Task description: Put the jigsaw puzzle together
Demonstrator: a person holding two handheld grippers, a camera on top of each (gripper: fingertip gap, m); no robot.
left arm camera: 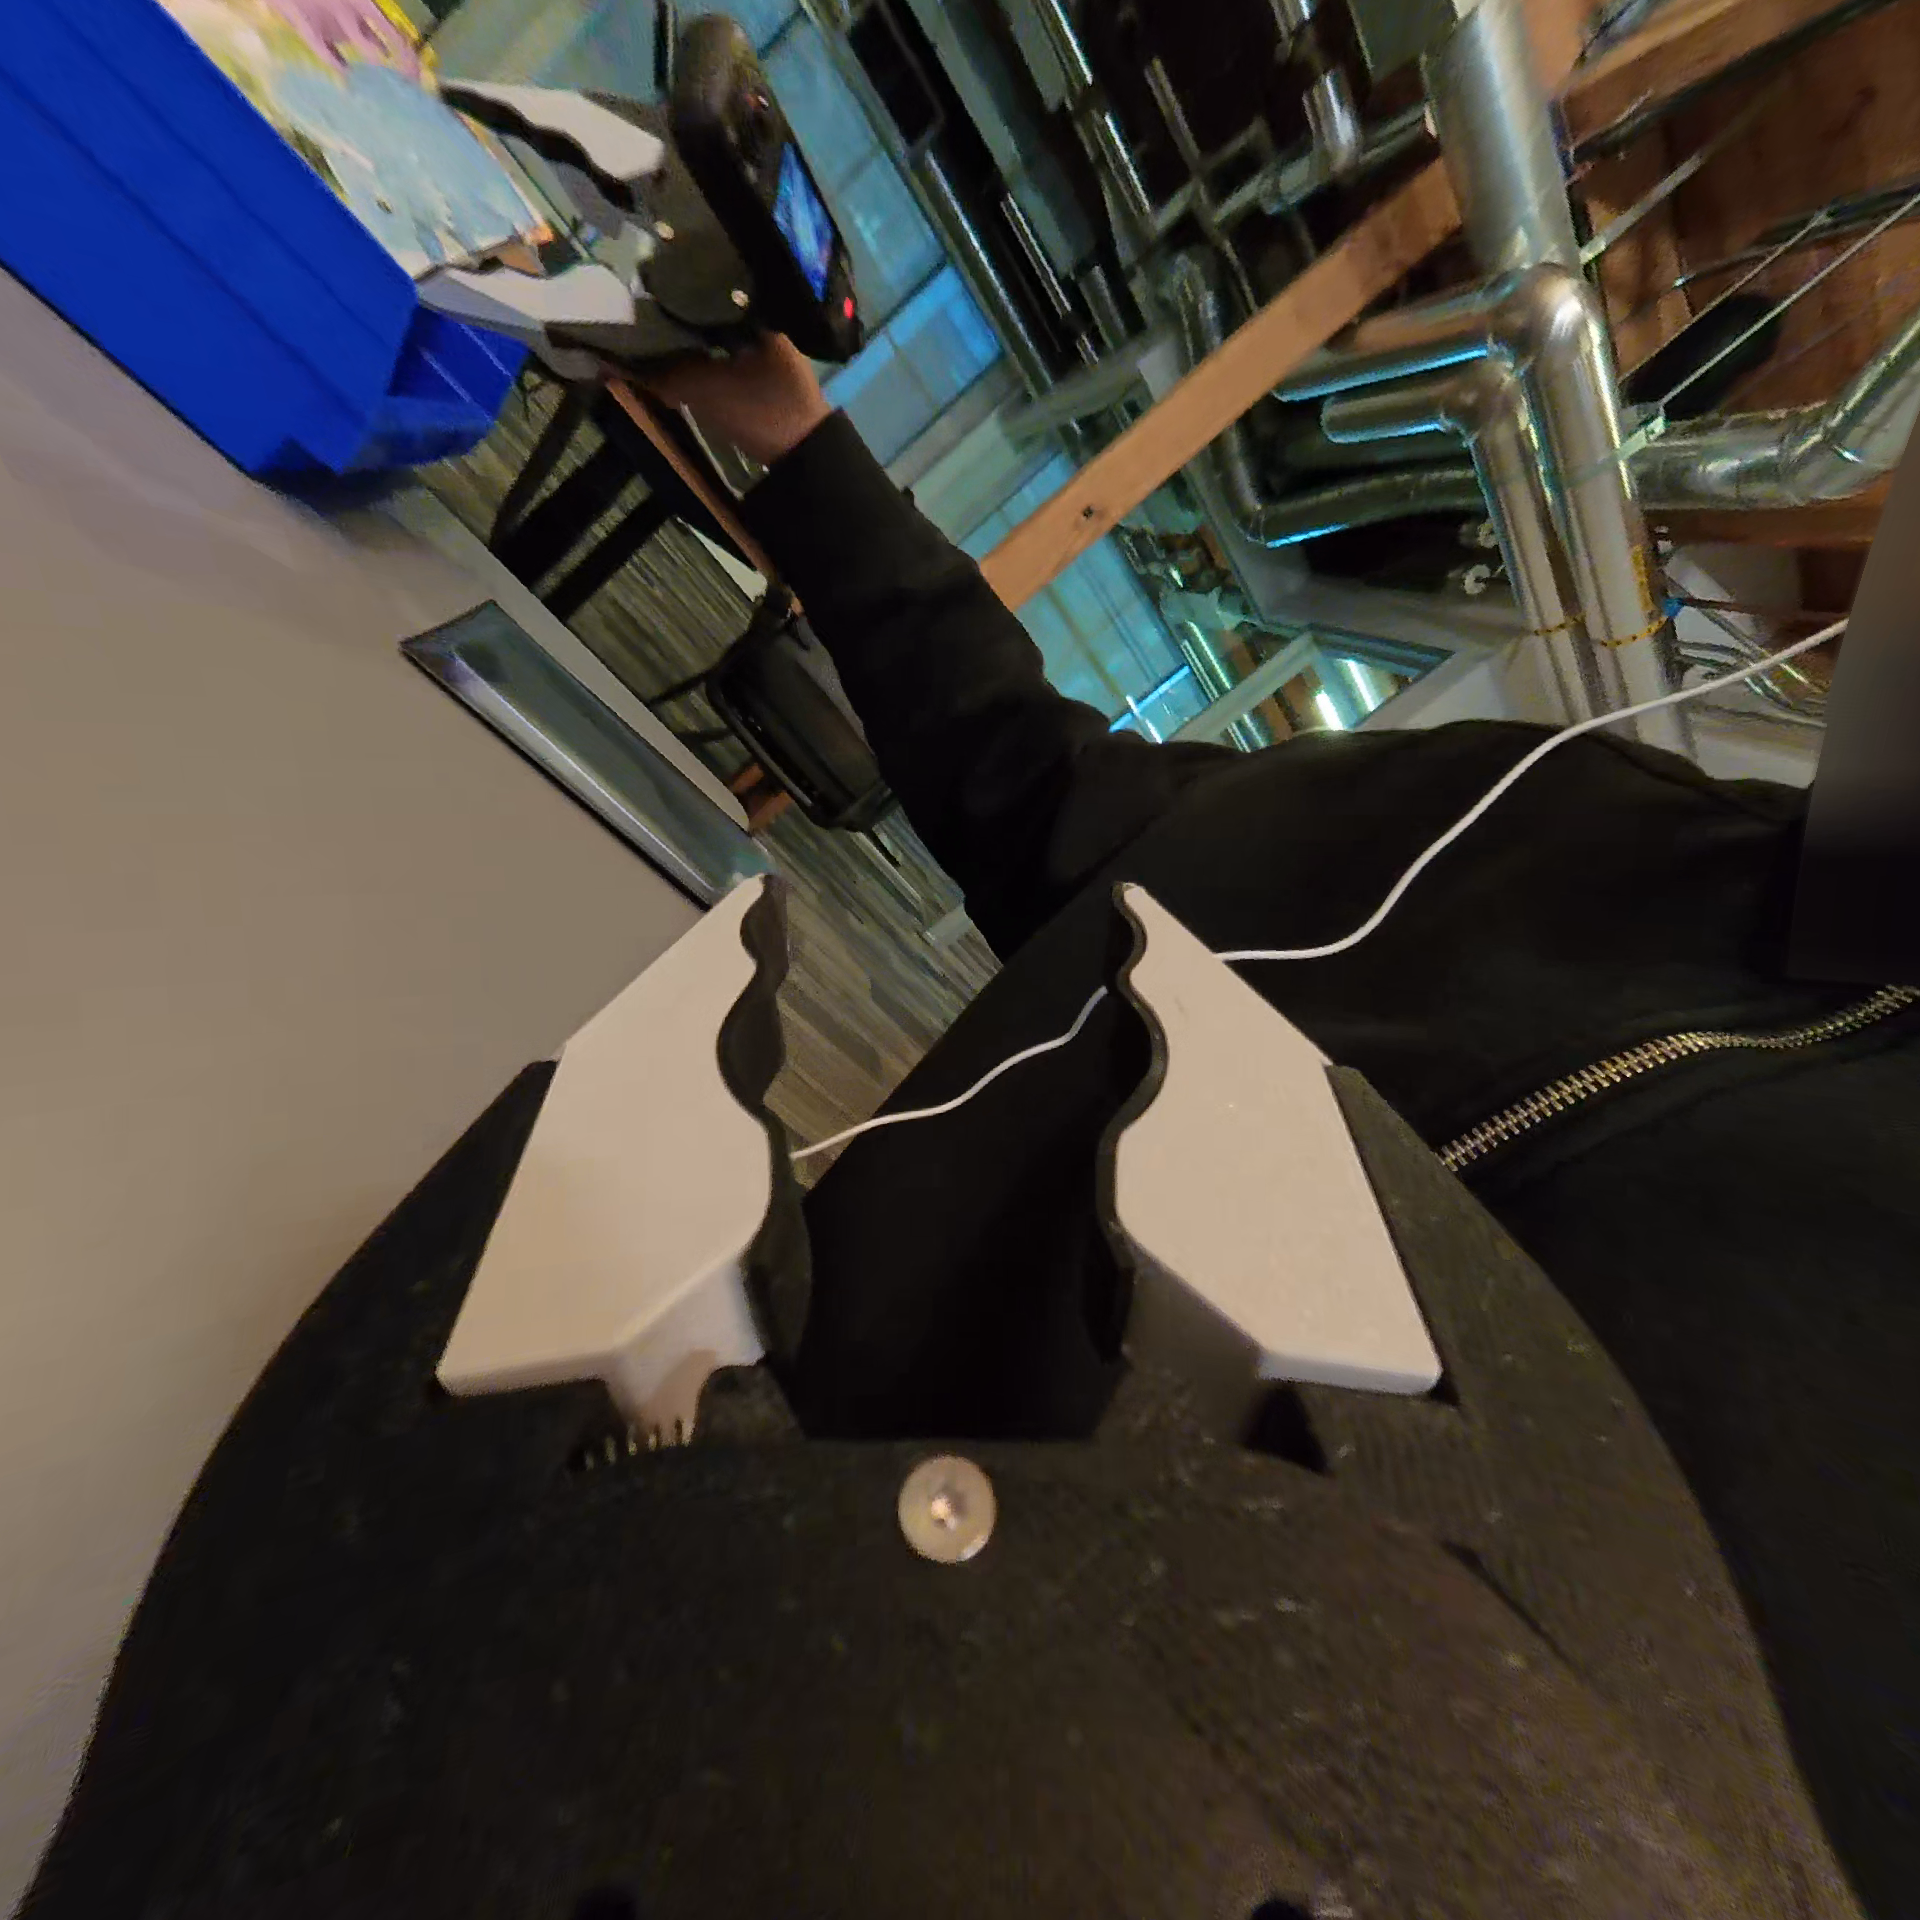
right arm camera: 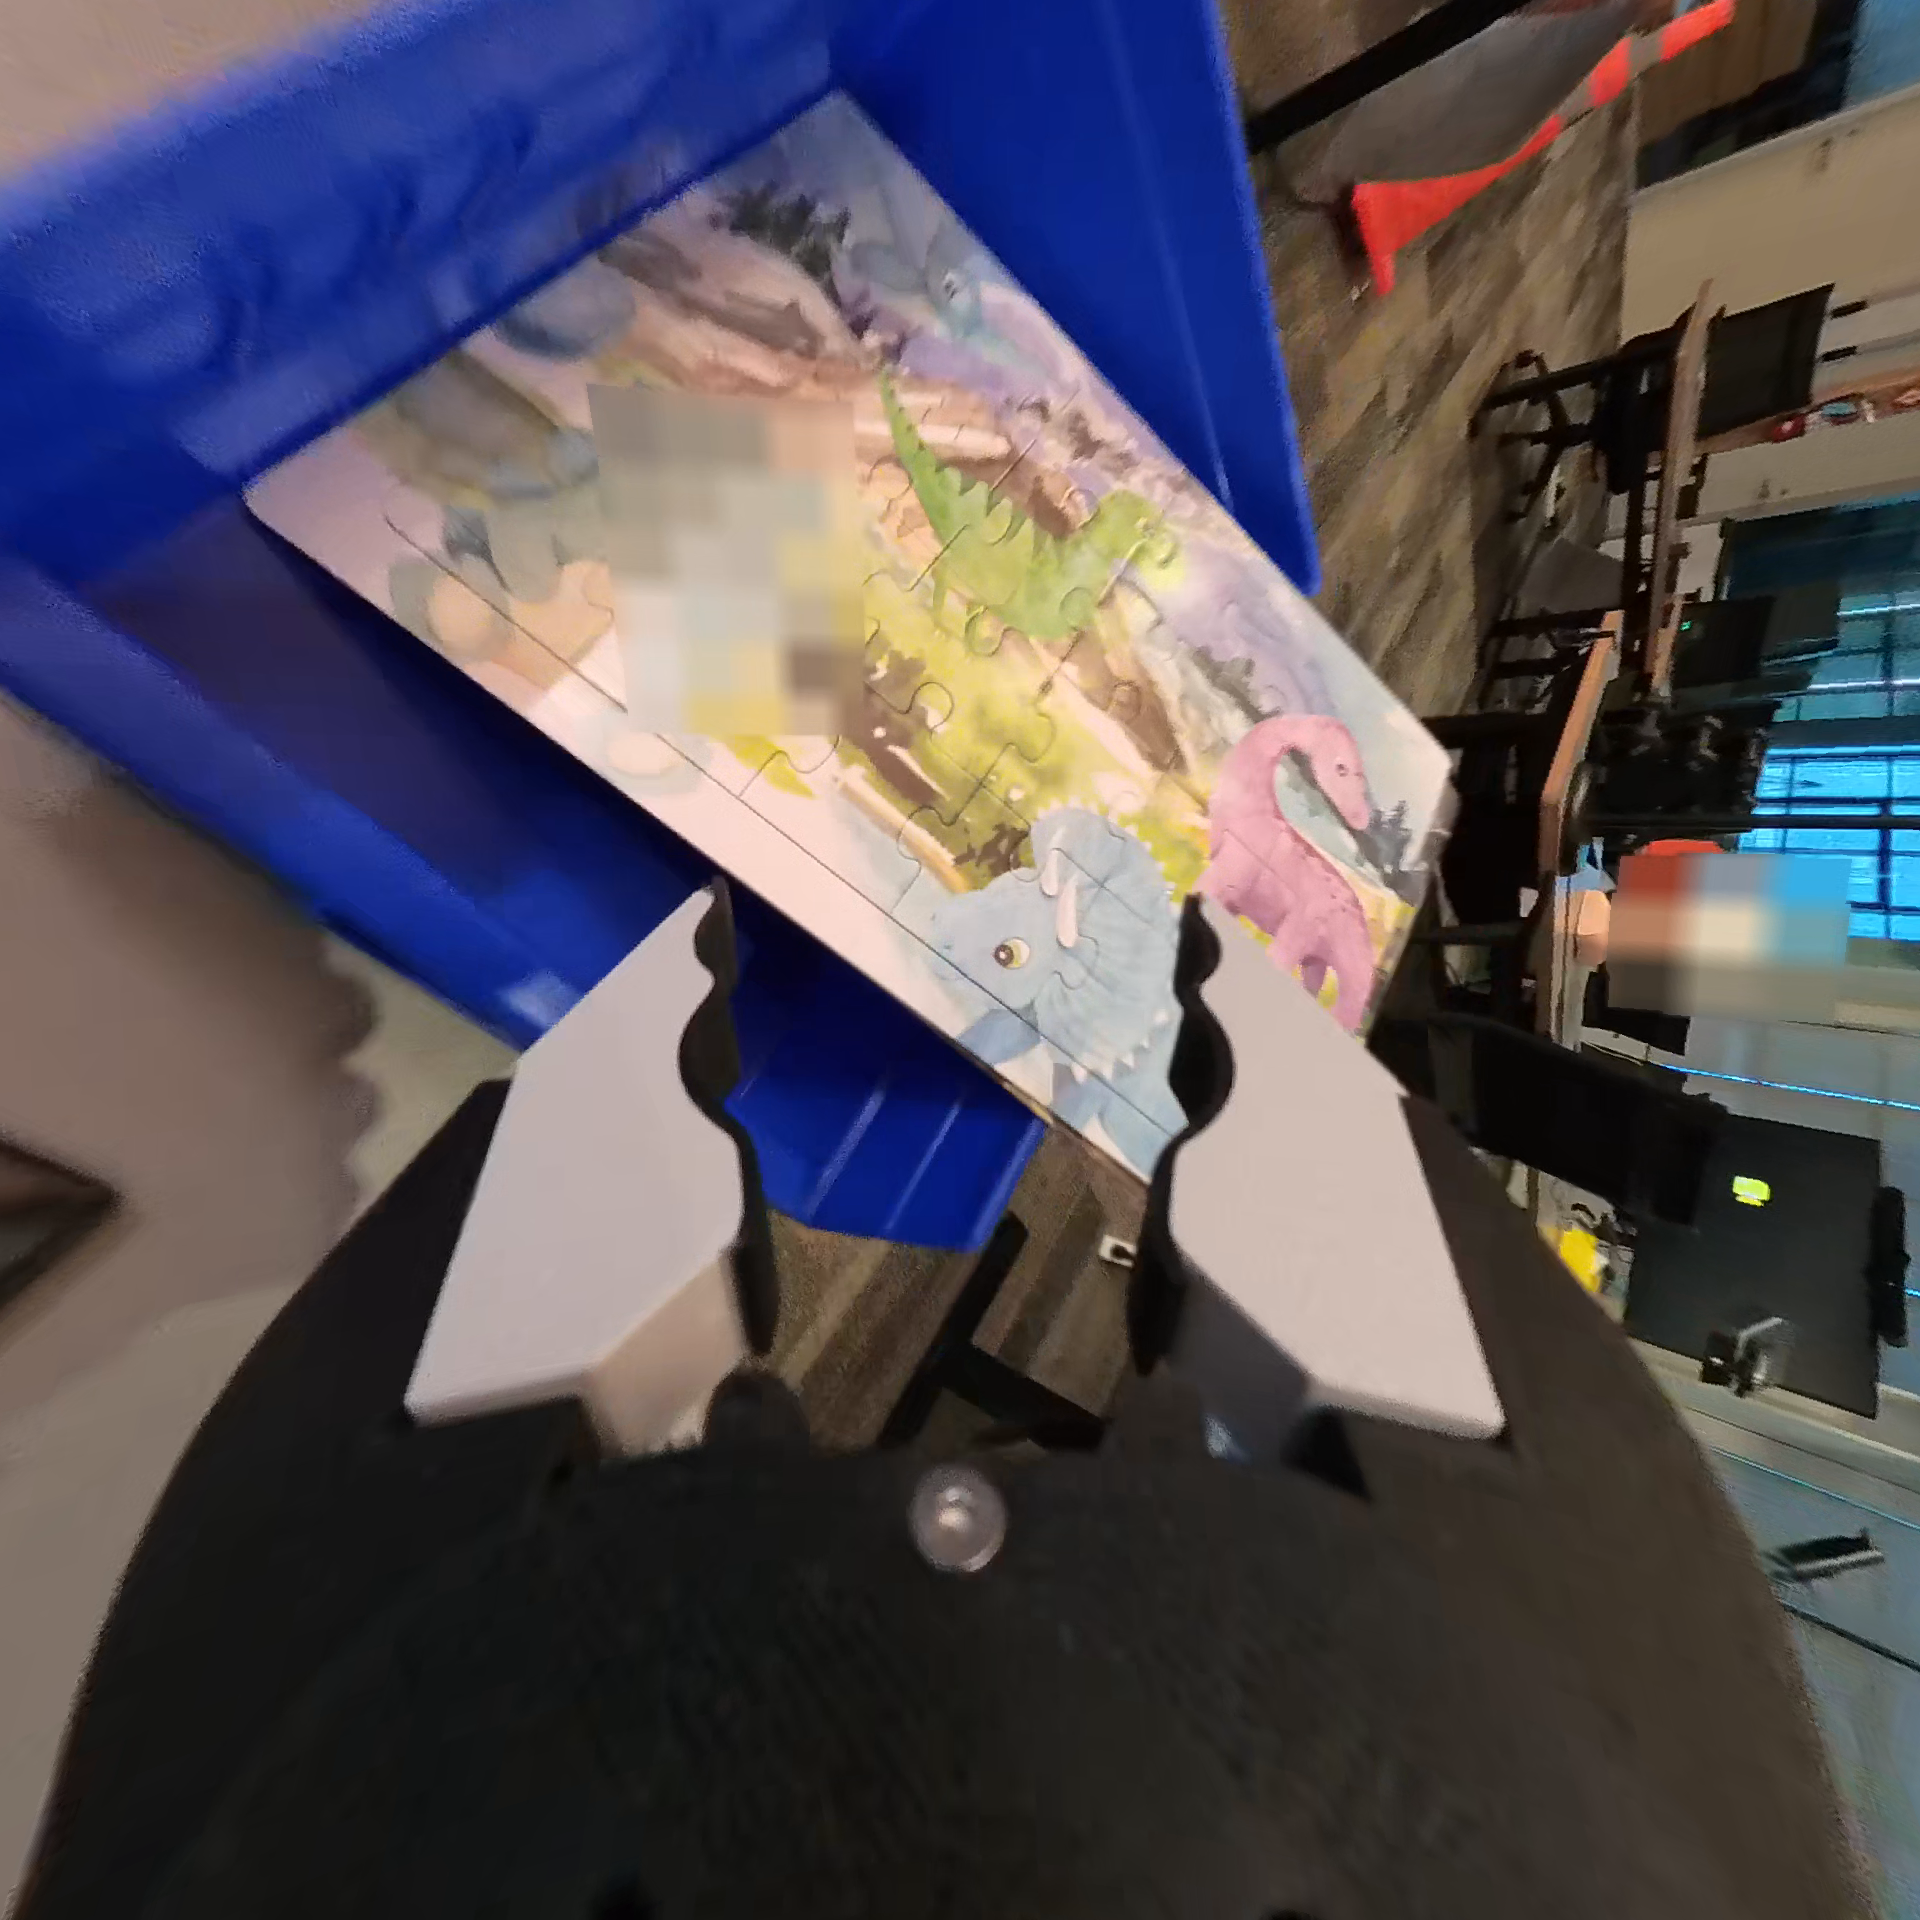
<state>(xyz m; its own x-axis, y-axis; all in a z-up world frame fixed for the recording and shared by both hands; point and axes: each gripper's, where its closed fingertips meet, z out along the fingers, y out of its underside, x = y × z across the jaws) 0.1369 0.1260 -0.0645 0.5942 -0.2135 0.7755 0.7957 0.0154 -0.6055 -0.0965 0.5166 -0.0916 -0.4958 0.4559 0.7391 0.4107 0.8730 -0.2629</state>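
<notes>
An assembled dinosaur jigsaw puzzle (right arm camera: 935,644) on a flat board leans tilted in a blue bin (right arm camera: 312,260), with one end sticking out over the bin's rim. My right gripper (right arm camera: 956,904) is open, and its jaws straddle the puzzle's near corner and the bin's lip. In the left wrist view the right gripper (left arm camera: 436,197) shows far off at the bin (left arm camera: 208,239), held by a hand. My left gripper (left arm camera: 945,914) is open and empty, raised off the table and pointing at a person's black jacket (left arm camera: 1455,1039).
The bin stands on a white table (left arm camera: 208,831). A flat dark-framed device (left arm camera: 582,748) lies at the table's edge. A white cable (left arm camera: 1455,831) runs across the jacket. Orange cones (right arm camera: 1455,177) and desks (right arm camera: 1662,623) stand beyond the table on carpet. Left tips to right tips: about 45 centimetres.
</notes>
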